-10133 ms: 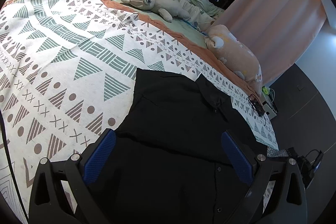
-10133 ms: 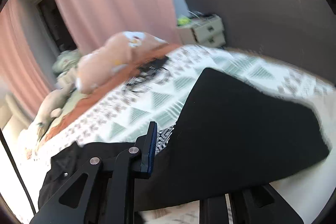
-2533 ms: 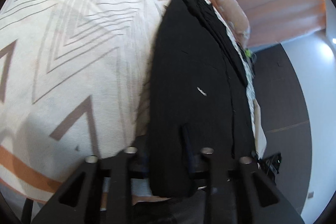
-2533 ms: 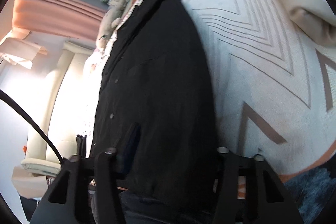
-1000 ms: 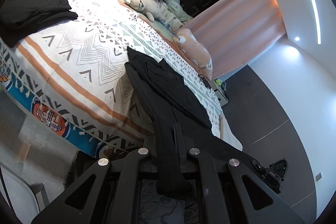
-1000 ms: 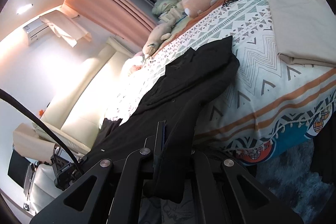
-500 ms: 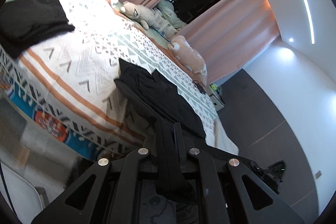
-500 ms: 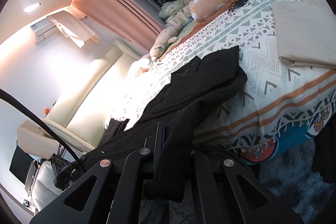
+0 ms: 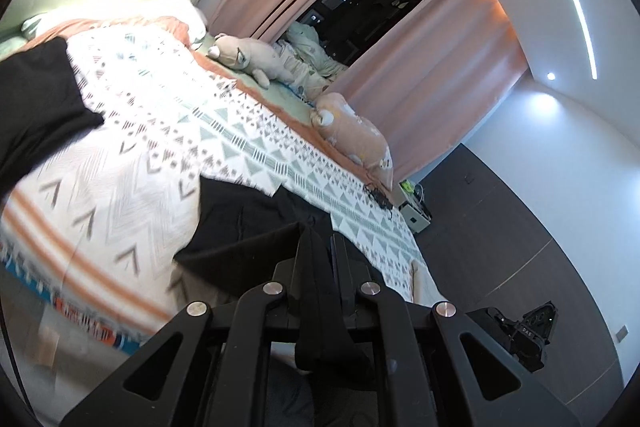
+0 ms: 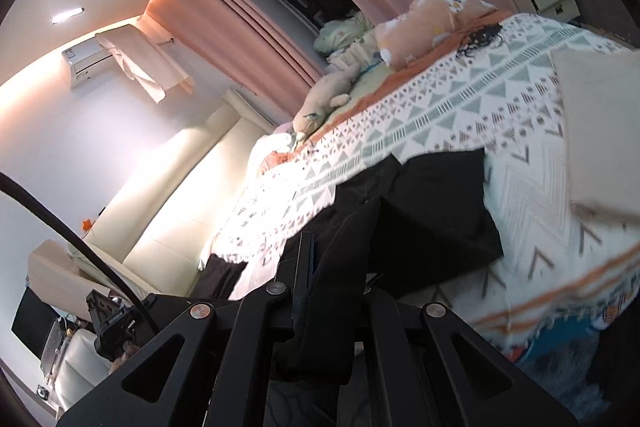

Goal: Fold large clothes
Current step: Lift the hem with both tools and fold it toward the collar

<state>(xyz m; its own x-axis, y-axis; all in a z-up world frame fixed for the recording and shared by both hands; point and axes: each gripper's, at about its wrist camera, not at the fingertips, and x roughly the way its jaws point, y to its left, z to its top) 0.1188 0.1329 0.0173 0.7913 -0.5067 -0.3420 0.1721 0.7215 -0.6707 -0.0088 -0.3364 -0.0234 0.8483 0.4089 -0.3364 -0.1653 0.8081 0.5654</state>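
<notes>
Two grippers, each clamped on a corner of the black shirt's hem: left gripper [image 9: 320, 247] pinches a bunched fold, right gripper [image 10: 336, 251] likewise, jaws narrowed on cloth. Holding both corners keeps the hem taut and level — likely so the lower half can be carried over the upper in one even fold. The black shirt [image 9: 248, 223] lies on the patterned bedspread [image 9: 160, 131], near the bed's front edge, its lower part lifted off it. Beyond the shirt, toward the far side — two plush toys [image 9: 352, 135] by the curtain [image 9: 452, 83].

black shirt [image 9: 256, 227] half-folded on bed edge
</notes>
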